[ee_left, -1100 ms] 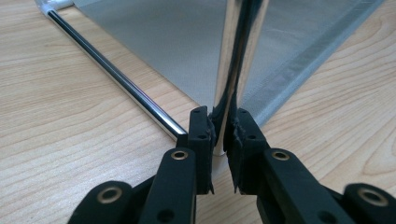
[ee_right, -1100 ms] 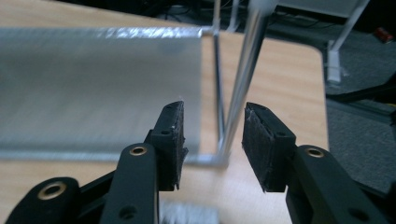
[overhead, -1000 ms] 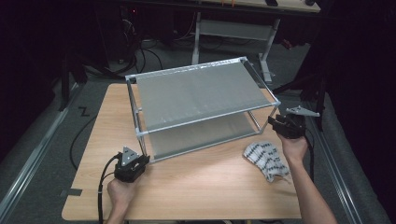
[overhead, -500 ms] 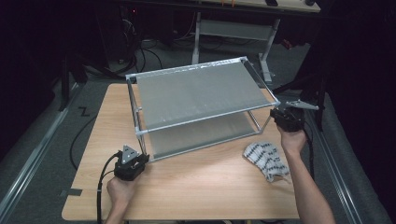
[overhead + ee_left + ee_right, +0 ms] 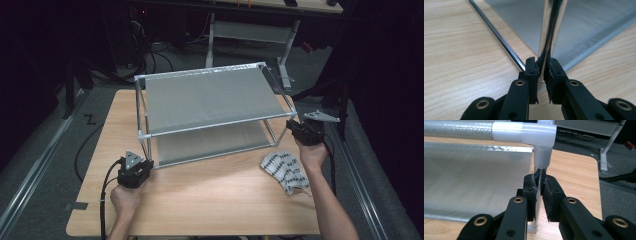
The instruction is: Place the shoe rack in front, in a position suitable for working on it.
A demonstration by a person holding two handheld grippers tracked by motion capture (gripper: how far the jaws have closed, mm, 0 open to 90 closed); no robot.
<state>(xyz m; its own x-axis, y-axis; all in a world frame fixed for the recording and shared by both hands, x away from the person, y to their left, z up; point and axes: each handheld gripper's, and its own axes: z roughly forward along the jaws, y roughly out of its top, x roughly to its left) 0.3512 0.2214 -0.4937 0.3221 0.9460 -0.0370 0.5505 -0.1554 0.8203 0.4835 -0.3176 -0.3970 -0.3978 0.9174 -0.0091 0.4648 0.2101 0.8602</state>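
Observation:
A two-tier rack (image 5: 210,100) of metal tubes, white plastic corner joints and grey mesh shelves stands on the wooden table (image 5: 200,200). My left gripper (image 5: 143,165) is at the rack's front-left corner. In the left gripper view, my left gripper (image 5: 541,72) is shut on the chrome upright leg (image 5: 551,35) just above the table. My right gripper (image 5: 292,127) is at the front-right corner. Seen from the right gripper view, my right gripper (image 5: 539,192) is shut on the leg (image 5: 539,173) right under the white corner joint (image 5: 541,135).
A black-and-white patterned cloth (image 5: 286,170) lies on the table beside the right forearm, in front of the rack. The table's right edge is close to the right gripper. A white-framed desk (image 5: 250,30) and cables stand on the dark floor behind.
Both grippers and the rack's front edge have shifted slightly to the left. Each gripper has stayed shut on its leg.

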